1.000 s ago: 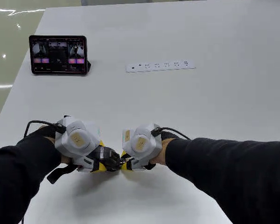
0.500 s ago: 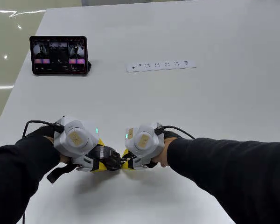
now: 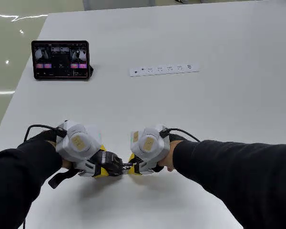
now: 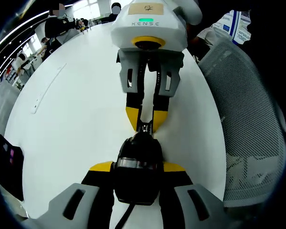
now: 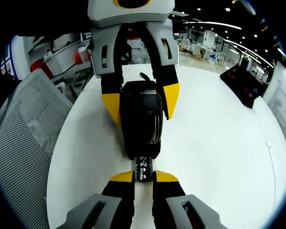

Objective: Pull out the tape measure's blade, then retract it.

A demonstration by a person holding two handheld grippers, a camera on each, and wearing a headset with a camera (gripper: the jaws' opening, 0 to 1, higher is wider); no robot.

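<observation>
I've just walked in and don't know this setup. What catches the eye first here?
Two grippers meet nose to nose over the white table, close to the person: the left gripper clamps a black tape measure, the right gripper pinches its blade, barely pulled out. A lit tablet stands at the far left.

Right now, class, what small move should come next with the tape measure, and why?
Probably draw the right gripper straight away from the case, holding the left gripper firm. The left's jaws clamp the case, the right's pinch the blade tip, and just a short bit of blade shows, so pulling out has barely begun.
</observation>
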